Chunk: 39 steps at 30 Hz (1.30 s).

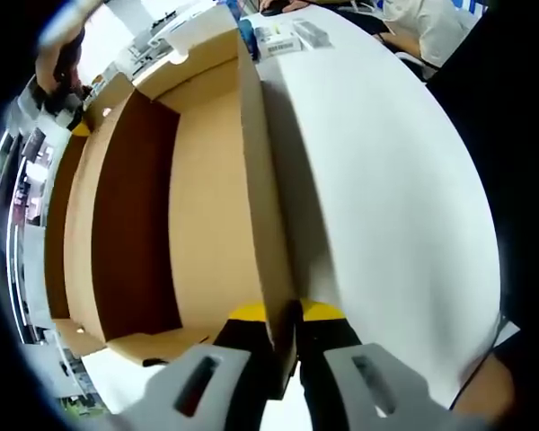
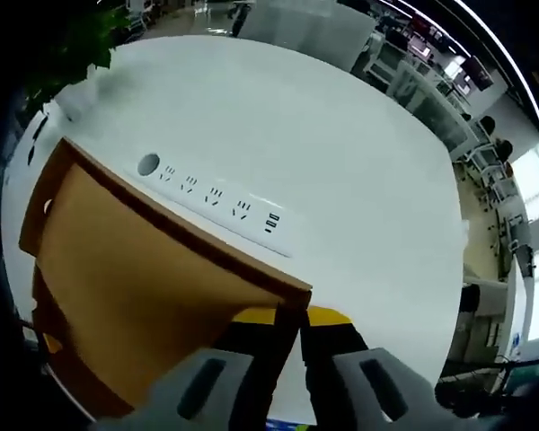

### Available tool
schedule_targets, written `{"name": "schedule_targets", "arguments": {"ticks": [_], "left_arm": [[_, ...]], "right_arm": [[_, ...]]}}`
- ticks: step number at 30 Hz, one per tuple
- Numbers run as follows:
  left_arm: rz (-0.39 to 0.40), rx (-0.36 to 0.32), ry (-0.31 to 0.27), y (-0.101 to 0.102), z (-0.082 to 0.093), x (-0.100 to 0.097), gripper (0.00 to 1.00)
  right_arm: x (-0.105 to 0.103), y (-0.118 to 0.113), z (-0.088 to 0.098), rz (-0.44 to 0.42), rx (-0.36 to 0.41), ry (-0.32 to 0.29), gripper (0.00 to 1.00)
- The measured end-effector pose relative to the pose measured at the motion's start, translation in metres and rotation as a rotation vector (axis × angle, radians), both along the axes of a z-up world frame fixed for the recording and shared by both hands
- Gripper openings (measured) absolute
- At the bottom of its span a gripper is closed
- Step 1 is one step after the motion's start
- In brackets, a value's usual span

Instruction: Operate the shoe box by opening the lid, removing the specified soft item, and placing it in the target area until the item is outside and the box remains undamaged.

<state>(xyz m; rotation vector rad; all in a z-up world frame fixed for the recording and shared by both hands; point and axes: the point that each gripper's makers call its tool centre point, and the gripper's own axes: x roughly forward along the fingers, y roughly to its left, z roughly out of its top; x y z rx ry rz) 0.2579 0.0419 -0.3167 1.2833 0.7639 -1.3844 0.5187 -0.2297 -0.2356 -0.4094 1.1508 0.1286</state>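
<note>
Shoe box (image 1: 207, 206) of brown cardboard lies on a white table (image 1: 386, 197), directly ahead of both grippers. In the left gripper view, the left gripper (image 1: 283, 337) has its yellow-tipped fingers (image 1: 247, 314) drawn nearly together, one to each side of the thin cardboard wall (image 1: 260, 180), which passes between them and runs straight away from the tips. To the left of the fingers the box interior shows bare cardboard surfaces and darker inner panels. To the right of the fingers lies bare table. Far beyond the fingertips, small labelled packages (image 1: 278, 38) sit near the end of the box. In the right gripper view, the right gripper (image 2: 292, 328) is likewise nearly closed, its fingers (image 2: 328, 316) clamping the corner of a flat cardboard lid (image 2: 135, 260), which extends left and away from the tips. Just beyond the lid edge, a white power strip (image 2: 220, 202) lies on the table. Farther off stand a green plant (image 2: 76, 45) and office furniture (image 2: 422, 90).
</note>
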Motion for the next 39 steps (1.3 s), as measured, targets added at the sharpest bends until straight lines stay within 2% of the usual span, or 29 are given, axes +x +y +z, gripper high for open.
{"name": "schedule_targets", "arguments": {"ticks": [6, 13, 18, 19, 22, 31, 39], "left_arm": [[-0.001, -0.002, -0.001, -0.002, 0.0, 0.003, 0.07], [0.005, -0.003, 0.0, 0.0, 0.0, 0.003, 0.07], [0.006, -0.002, -0.002, 0.001, 0.001, 0.003, 0.07], [0.008, -0.002, -0.003, 0.001, 0.001, 0.003, 0.07], [0.011, -0.005, -0.002, 0.001, 0.001, 0.003, 0.07], [-0.002, 0.001, -0.002, 0.0, 0.001, 0.002, 0.07], [-0.002, 0.004, -0.005, 0.001, 0.001, 0.001, 0.07]], "right_arm": [[0.005, -0.002, 0.016, 0.039, -0.024, -0.064, 0.07], [-0.001, -0.002, 0.035, 0.034, -0.005, -0.143, 0.07], [-0.003, -0.003, 0.038, 0.042, -0.006, -0.158, 0.06], [-0.004, -0.001, 0.043, 0.043, 0.011, -0.192, 0.06], [-0.007, -0.002, 0.051, 0.043, 0.033, -0.238, 0.06], [-0.021, -0.005, 0.062, 0.038, 0.068, -0.306, 0.06], [-0.031, -0.002, 0.073, 0.06, 0.06, -0.376, 0.06]]}}
